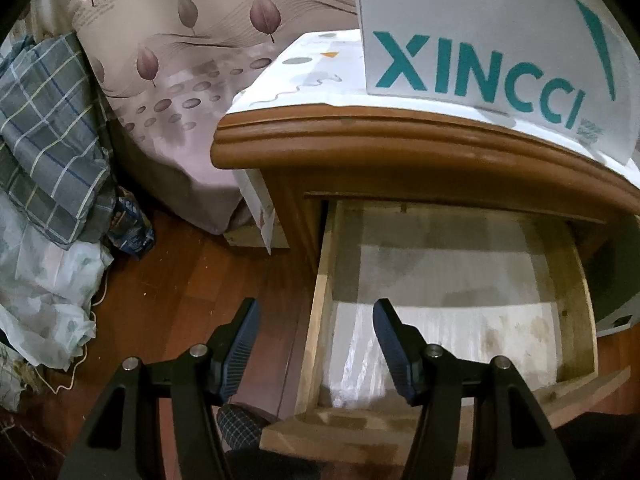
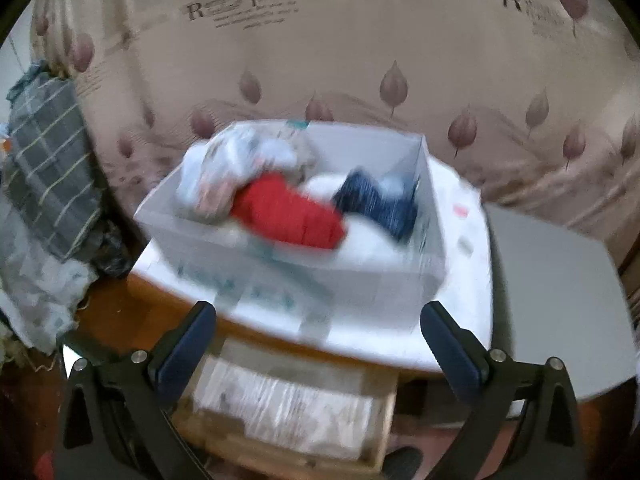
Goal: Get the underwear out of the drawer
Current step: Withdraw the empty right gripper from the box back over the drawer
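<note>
while both tools gape unladen, drawer bare; box holds underwear.

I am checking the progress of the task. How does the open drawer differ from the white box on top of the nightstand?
The drawer is bare wood and holds no clothing, only a pale liner; the white box is cardboard with teal lettering and holds folded garments, among them a red one and a dark blue one. The drawer sits pulled out below the nightstand's top; the box stands on that top. Both are open at the top.
</note>
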